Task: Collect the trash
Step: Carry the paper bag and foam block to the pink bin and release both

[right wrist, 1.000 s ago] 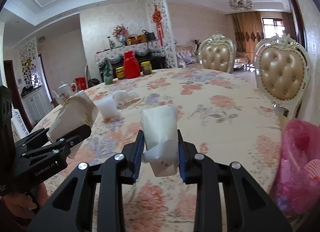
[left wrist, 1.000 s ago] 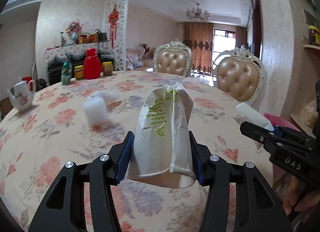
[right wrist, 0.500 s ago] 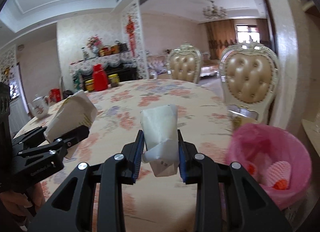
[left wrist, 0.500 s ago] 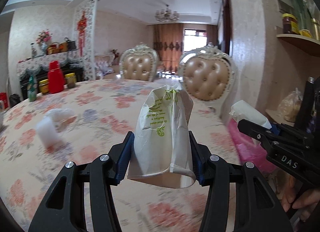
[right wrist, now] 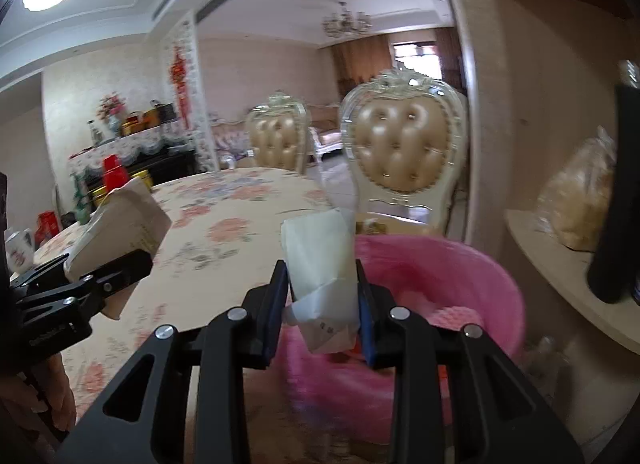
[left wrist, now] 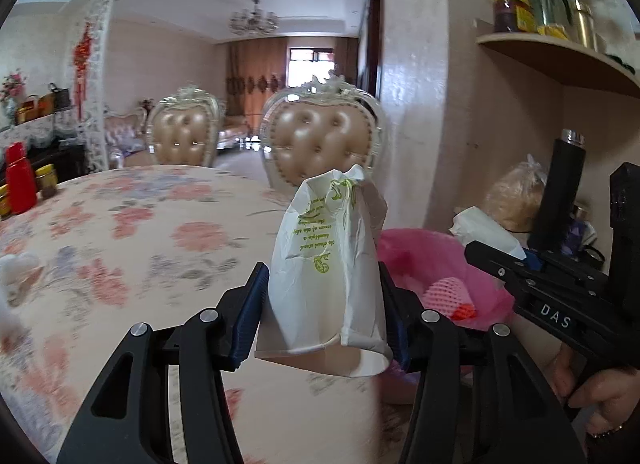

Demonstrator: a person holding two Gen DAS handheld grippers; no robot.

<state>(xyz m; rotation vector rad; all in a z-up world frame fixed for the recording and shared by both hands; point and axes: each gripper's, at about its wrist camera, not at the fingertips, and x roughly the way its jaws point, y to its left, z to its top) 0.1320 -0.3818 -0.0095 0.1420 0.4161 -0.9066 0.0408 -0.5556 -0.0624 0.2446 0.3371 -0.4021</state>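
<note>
My left gripper point(left wrist: 324, 304) is shut on a white paper bag with green print point(left wrist: 326, 264), held upright above the table edge. It also shows in the right wrist view point(right wrist: 120, 224). My right gripper point(right wrist: 322, 296) is shut on a crumpled white paper wrapper point(right wrist: 320, 260), held over the near rim of a bin lined with a pink bag point(right wrist: 460, 292). The pink bin point(left wrist: 424, 260) sits just right of the table, behind the paper bag, with a pink net and something red inside. The wrapper also shows in the left wrist view point(left wrist: 484, 228).
A round table with a floral cloth point(left wrist: 140, 244) lies to the left. White crumpled trash point(left wrist: 16, 268) lies at its left edge. Two padded chairs point(left wrist: 320, 144) stand behind. A curved wall shelf point(right wrist: 560, 256) with a bagged item and a dark bottle point(left wrist: 564, 188) is right.
Both grippers have swung right, away from the table middle toward the pink bin, each still holding its paper. The bin now fills the right wrist view.
</note>
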